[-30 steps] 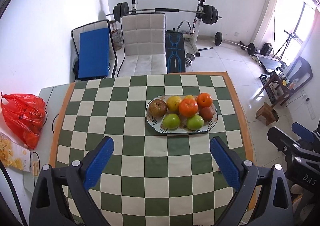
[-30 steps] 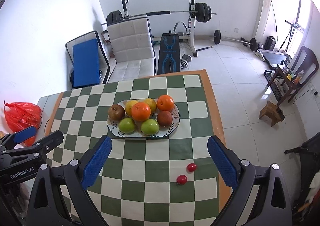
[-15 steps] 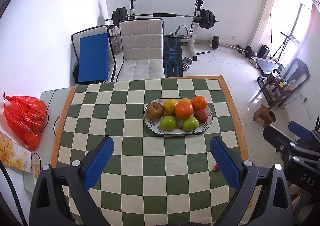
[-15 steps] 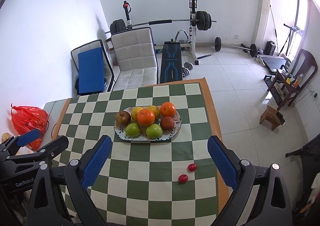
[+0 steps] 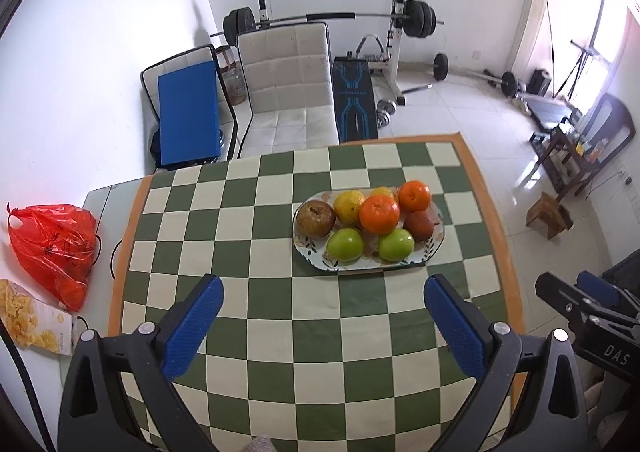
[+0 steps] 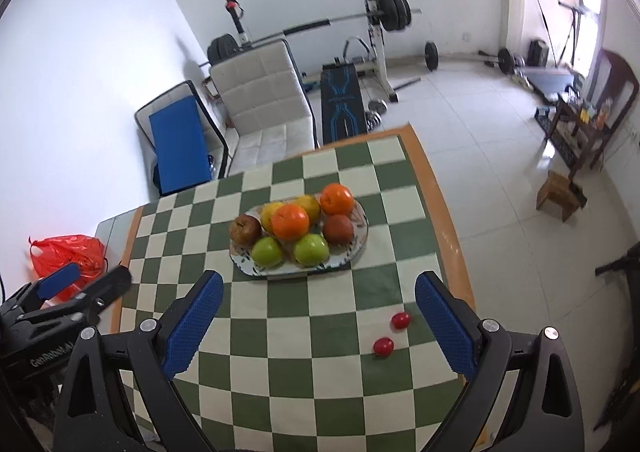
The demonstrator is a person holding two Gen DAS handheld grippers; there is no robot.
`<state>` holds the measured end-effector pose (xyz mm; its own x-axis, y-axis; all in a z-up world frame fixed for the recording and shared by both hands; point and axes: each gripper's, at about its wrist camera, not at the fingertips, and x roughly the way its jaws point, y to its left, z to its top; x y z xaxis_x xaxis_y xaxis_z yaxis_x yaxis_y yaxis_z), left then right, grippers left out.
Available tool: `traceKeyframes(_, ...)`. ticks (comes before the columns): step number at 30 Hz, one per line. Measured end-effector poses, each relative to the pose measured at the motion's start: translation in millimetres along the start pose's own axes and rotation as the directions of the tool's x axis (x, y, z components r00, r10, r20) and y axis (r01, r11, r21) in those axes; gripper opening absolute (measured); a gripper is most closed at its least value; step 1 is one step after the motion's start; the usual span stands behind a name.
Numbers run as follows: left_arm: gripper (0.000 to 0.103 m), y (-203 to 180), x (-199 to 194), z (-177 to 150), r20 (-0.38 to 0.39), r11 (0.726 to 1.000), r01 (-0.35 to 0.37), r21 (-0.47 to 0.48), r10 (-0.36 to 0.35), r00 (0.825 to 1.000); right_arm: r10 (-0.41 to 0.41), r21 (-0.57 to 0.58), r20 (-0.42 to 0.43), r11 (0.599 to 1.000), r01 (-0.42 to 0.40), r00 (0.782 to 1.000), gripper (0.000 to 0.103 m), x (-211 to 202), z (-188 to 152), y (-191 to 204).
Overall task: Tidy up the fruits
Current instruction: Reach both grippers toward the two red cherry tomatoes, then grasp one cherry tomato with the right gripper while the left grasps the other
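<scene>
Left gripper (image 5: 320,306): jaws opening toward full spread, nothing between the blue pads; it hangs over the near squares of the cloth, short of the plate.
Right gripper (image 6: 318,306): jaws spread wide, empty; it hangs over the near right part of the table.
Loose fruit: two small red tomatoes (image 6: 392,333) lie on the cloth just inside the right gripper's right finger, near the table's right edge and well apart from the plate.
Plate (image 5: 436,248): oval, patterned, mid-table; it carries two green apples (image 5: 345,244) in front, a brown apple (image 5: 315,218) at left, two oranges (image 5: 379,213), yellow fruit behind and a dark red fruit at right.
Risk, tomatoes: small and round; a finger nudging one would likely roll it off the nearby orange border to the floor. A hard pinch could split the skin.
Risk, pile: the front orange sits on top of the others; adding or bumping fruit could tip it off the plate.
Risk, grippers: both work close together; they may collide over the plate.
Surface: green-and-cream checked cloth (image 5: 280,212), orange edging, flat.
Left of table: red plastic bag (image 5: 54,248), snack packet.
Room: white padded chair (image 5: 288,92), blue board, barbell rack against a white wall, tiled floor, small wooden stool at right.
</scene>
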<state>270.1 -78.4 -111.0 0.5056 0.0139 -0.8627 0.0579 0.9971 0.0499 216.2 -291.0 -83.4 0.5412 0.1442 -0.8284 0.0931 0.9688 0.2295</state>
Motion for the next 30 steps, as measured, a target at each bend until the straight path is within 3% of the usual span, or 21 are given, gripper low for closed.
traceKeyframes(5, 0.103, -29, 54, -10, -0.109, 0.996, -0.033, 0.081, 0.041, 0.993, 0.002, 0.109, -0.141, 0.994, 0.013, 0.990, 0.099, 71, -26, -54)
traceKeyframes(9, 0.103, -58, 104, -25, -0.207, 0.986, -0.045, 0.163, 0.078, 0.975, 0.014, 0.204, -0.251, 0.978, 0.039, 0.968, 0.097, 137, -54, -97)
traceKeyframes(11, 0.103, -68, 127, -32, -0.242, 0.980, -0.053, 0.192, 0.099, 0.965, 0.007, 0.226, -0.299, 0.972, 0.064, 0.954, 0.084, 171, -64, -115)
traceKeyframes(17, 0.103, -82, 195, -56, -0.405, 0.979, -0.041, 0.198, 0.119, 0.907, 0.025, 0.253, -0.384, 0.964, 0.079, 0.923, 0.061, 244, -88, -144)
traceKeyframes(19, 0.103, -86, 205, -62, -0.439, 0.981, -0.026, 0.190, 0.108, 0.892, 0.020, 0.240, -0.392, 0.967, 0.082, 0.920, 0.057, 257, -90, -145)
traceKeyframes(22, 0.103, -95, 212, -68, -0.476, 0.983, 0.011, 0.184, 0.079, 0.876, 0.021, 0.223, -0.403, 0.972, 0.076, 0.915, 0.036, 272, -95, -146)
traceKeyframes(23, 0.103, -99, 213, -70, -0.489, 0.983, 0.030, 0.179, 0.062, 0.870, 0.011, 0.209, -0.390, 0.975, 0.076, 0.921, 0.033, 272, -95, -145)
traceKeyframes(30, 0.103, -148, 215, -80, -0.529, 0.962, 0.188, 0.197, -0.057, 0.847, -0.002, 0.167, -0.330, 0.984, 0.061, 0.944, 0.033, 245, -101, -149)
